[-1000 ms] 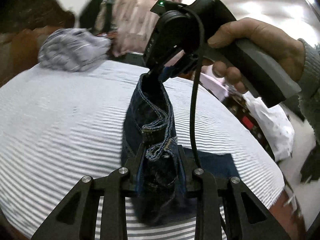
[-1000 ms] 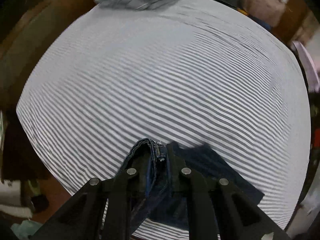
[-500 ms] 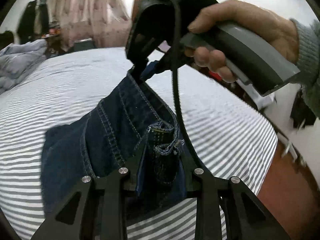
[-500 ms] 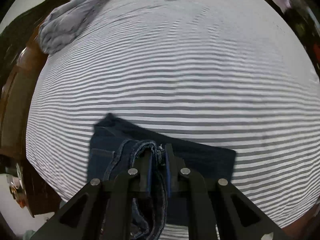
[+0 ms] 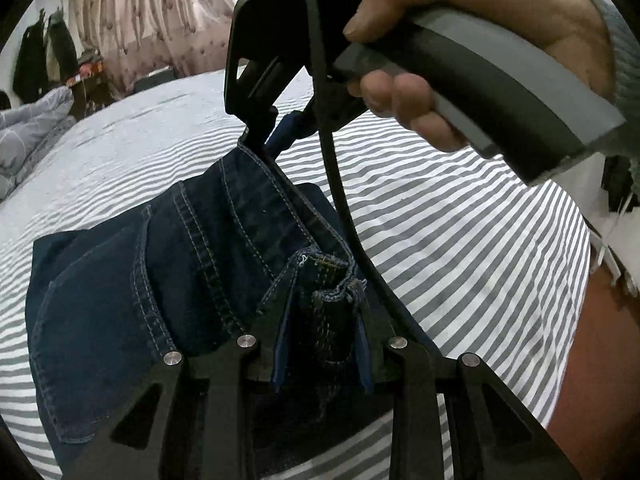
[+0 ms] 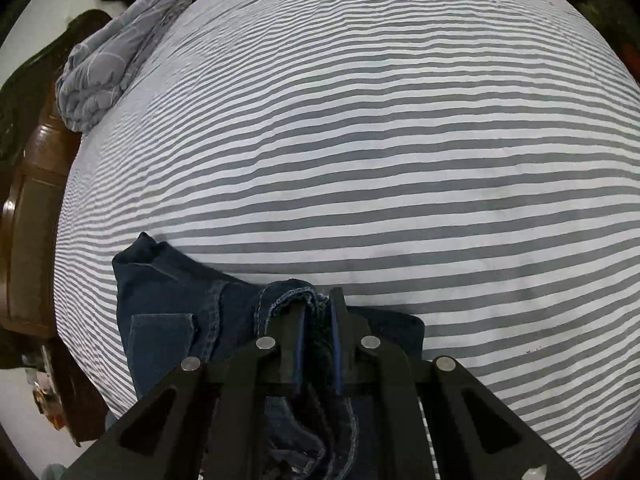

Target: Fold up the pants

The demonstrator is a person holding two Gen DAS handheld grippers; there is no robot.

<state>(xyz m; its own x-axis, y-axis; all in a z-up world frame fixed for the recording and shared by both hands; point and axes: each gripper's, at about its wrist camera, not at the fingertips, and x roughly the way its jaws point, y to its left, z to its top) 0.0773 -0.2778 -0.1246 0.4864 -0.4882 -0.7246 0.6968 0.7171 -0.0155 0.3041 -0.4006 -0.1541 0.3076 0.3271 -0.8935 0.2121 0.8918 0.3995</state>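
Observation:
Dark blue jeans [image 5: 168, 264] lie partly folded on the grey-and-white striped bed [image 5: 460, 240]. My left gripper [image 5: 322, 316] is shut on a bunched edge of the jeans near the bed's front. My right gripper [image 5: 276, 136], held by a hand, is shut on the far end of the same edge, which stretches between the two. In the right wrist view the right gripper [image 6: 316, 320] pinches the denim, and the jeans [image 6: 168, 304] spread to the left on the bed [image 6: 360, 140].
A crumpled grey quilt [image 6: 108, 64] lies at the bed's far left corner, also in the left wrist view [image 5: 28, 136]. A brown wooden bed frame [image 6: 28, 216] runs along the left edge. Curtains [image 5: 152, 16] hang behind.
Both grippers have lowered and swung the held jeans edge over, so the denim now spreads flatter on the bed. The grips have not changed.

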